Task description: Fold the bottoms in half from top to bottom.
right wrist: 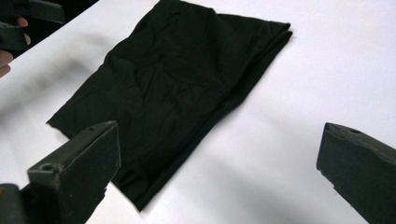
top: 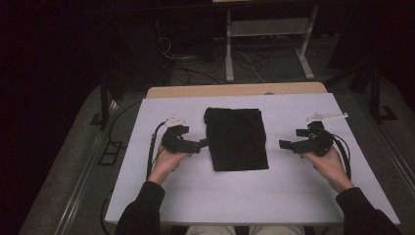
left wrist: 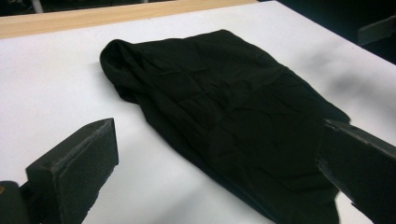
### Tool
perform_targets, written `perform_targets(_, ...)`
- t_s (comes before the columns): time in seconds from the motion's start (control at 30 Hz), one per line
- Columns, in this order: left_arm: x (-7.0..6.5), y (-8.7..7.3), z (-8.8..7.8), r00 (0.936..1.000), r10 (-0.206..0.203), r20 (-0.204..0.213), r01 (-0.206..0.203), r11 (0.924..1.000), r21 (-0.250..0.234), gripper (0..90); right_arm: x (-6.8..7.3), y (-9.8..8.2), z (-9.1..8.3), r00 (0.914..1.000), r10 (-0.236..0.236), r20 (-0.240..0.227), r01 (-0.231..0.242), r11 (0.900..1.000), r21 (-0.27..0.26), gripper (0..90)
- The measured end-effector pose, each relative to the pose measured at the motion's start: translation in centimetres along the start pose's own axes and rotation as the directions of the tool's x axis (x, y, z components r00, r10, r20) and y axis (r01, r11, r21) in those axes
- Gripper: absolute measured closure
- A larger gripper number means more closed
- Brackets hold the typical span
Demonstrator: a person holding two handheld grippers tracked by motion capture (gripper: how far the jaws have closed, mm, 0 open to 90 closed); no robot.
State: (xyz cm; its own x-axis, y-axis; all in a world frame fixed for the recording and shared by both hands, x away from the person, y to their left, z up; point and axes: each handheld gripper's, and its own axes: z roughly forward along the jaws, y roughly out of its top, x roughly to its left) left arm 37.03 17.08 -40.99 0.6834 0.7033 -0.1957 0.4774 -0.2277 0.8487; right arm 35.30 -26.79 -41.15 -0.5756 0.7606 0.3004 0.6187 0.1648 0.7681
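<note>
Garment: folded black cloth (top: 237,138), lying flat at the middle of the desk, long side running away from the person; rumpled surface with shallow creases; rounded fold at the far left corner in the left gripper view (left wrist: 224,116); ragged near corner in the right gripper view (right wrist: 177,88).
Desk: white top (top: 274,191) with a bare wooden strip along the far edge (top: 235,90).
Left gripper: (top: 200,144) held in the left hand (top: 169,159), just beside the cloth's left edge, tips pointing at it; whether touching, cannot tell from the high view.
Left jaws: spread wide; one low at the left over bare desk, the other low at the right over the cloth's near end in the left gripper view; nothing pinched between them.
Right gripper: (top: 285,145) held in the right hand (top: 329,164), apart from the cloth's right edge with a strip of white desk between, tips pointing toward the cloth.
Right jaws: spread wide; left one over the cloth's near corner, right one over bare desk in the right gripper view; nothing pinched.
Cables: black, one trailing from each gripper toward the near desk edge, left (top: 151,147), right (top: 345,154).
Sleeves: dark, entering from the bottom, left (top: 142,208), right (top: 362,210).
Background: dim floor beyond the desk, white metal frame (top: 266,44) and loose wires (top: 205,66).
</note>
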Motion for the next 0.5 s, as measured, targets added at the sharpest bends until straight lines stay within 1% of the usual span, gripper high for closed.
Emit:
perform_targets(0.13, -0.6, -0.3, -0.6, 0.9999, 0.009, 0.006, -0.009, 0.9999, -0.010, 0.0, 0.3, -0.9, -0.3, 1.0000, -0.005, -0.006, 0.005, 1.000, 0.006, 0.0)
perform_targets(0.2, -0.9, -0.5, -1.0, 0.9997, 0.022, 0.009, -0.022, 0.9996, -0.021, 0.0, 0.5, -1.3, -0.5, 0.9999, -0.008, -0.010, 0.008, 1.000, 0.000, 0.0)
perform_targets(0.23, -1.0, -0.6, -1.1, 0.9997, 0.021, 0.011, -0.021, 0.9995, -0.025, 0.0, 0.7, -1.5, -0.6, 0.9999, -0.007, -0.013, 0.007, 1.000, -0.001, 0.0)
perform_targets(0.37, -1.6, -1.5, -1.7, 0.9989, 0.034, 0.031, -0.033, 0.9988, -0.038, 0.0, 1.1, -2.2, -1.0, 0.9997, -0.013, -0.022, 0.013, 1.000, -0.004, 0.0)
perform_targets(0.5, -2.0, -2.2, -2.2, 0.9985, 0.047, 0.029, -0.046, 0.9981, -0.041, 0.0, 1.6, -2.9, -1.3, 0.9994, -0.021, -0.029, 0.021, 1.000, -0.003, 0.0)
